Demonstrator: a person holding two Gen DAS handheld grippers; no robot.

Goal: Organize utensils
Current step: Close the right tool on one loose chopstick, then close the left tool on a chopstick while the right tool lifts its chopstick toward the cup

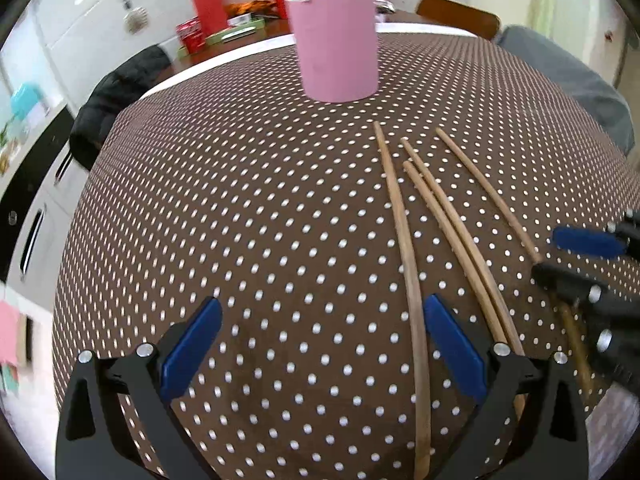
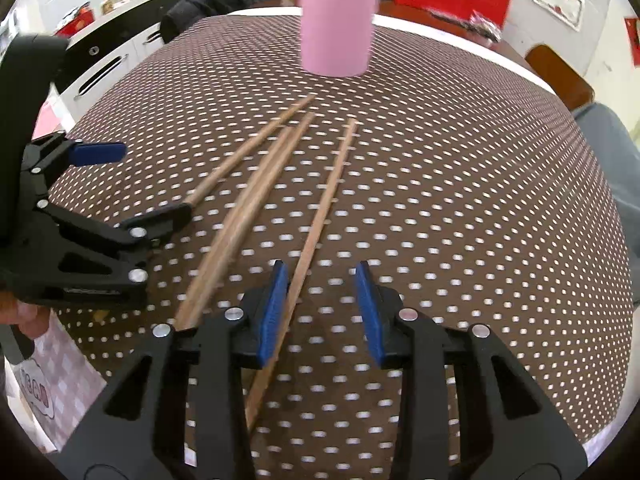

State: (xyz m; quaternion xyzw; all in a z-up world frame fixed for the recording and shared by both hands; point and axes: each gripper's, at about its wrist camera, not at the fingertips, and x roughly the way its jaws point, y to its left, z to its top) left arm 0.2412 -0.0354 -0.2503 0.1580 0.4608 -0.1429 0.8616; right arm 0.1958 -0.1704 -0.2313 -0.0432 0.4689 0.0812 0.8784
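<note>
Wooden chopsticks lie lengthwise on the dotted tablecloth, tips toward the far pink cup. The right claw straddles the rightmost stick, partly closed, not yet pinching. The left claw hangs released over the leftmost stick.

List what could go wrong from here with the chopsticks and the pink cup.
1. The right gripper is not yet pinching the rightmost chopstick, which lies against one pad, so it may skid.
2. The left gripper straddles another chopstick close to the middle pair, which it may nudge.
3. The pink cup already holds sticks, so insertion may tip it.
</note>
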